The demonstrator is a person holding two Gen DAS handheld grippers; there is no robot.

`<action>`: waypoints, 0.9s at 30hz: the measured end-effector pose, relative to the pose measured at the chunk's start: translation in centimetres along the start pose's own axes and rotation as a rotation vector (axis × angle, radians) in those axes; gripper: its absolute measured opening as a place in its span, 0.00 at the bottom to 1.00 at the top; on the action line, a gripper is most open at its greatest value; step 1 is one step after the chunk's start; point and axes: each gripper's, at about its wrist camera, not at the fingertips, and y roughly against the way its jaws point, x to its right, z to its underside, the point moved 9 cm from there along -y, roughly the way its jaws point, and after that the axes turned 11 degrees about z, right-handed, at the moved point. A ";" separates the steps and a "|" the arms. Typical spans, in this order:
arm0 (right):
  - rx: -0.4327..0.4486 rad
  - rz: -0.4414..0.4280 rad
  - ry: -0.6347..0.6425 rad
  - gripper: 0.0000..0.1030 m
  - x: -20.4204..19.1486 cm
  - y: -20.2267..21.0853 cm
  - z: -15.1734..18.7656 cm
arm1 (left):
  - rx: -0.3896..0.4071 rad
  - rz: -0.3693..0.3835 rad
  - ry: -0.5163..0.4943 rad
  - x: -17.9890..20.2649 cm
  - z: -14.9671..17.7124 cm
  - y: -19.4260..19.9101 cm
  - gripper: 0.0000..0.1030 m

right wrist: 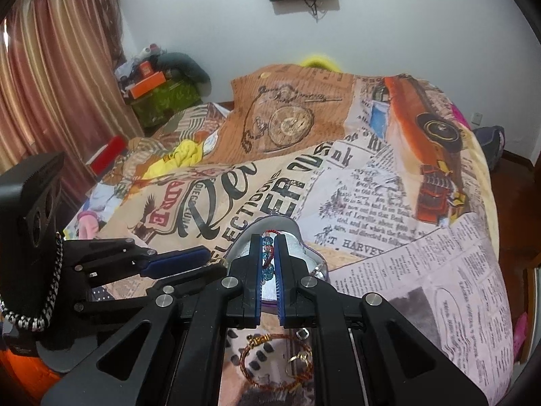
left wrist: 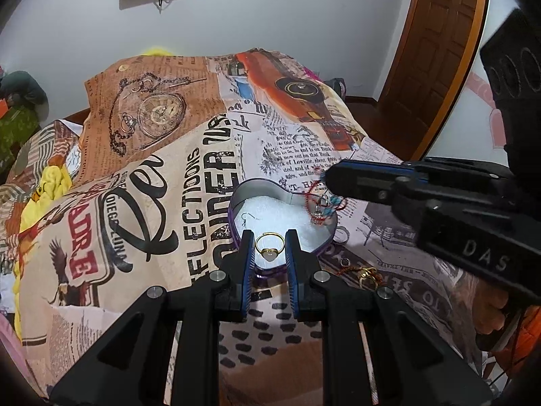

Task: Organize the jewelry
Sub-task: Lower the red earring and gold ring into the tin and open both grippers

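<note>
Over "T. HARVEY" newsprint bedspread (right wrist: 389, 270), right gripper (right wrist: 269, 264) pinching beaded bracelet (right wrist: 267, 253), left gripper (left wrist: 269, 253) nearly closed, empty.

Purple-rimmed heart tin (left wrist: 236, 199) with white lining, gold ring (left wrist: 268, 245), newspaper-print bedspread (left wrist: 162, 176)

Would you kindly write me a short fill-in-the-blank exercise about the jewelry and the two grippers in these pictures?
1. The tin on the bedspread is shaped like a ____.
2. The gold ring lies ____ the tin, on its white lining.
3. The right gripper is shut on a red cord bracelet with ____ beads.
4. The left gripper holds ____.

Missing words: heart; inside; blue; nothing
</note>
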 end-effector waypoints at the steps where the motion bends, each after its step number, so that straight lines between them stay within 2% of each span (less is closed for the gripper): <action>1: -0.004 -0.001 0.004 0.06 0.0 -0.2 0.0 | -0.004 0.001 -0.001 -0.1 0.0 -0.3 0.16; 14: -0.105 -0.001 0.026 0.06 0.1 -3.8 1.7 | -0.024 0.008 0.012 -0.8 0.2 -2.0 0.16; 27: -0.114 -0.014 0.013 0.06 0.0 -3.4 1.6 | -0.016 -0.010 0.016 -0.9 0.1 -1.3 0.16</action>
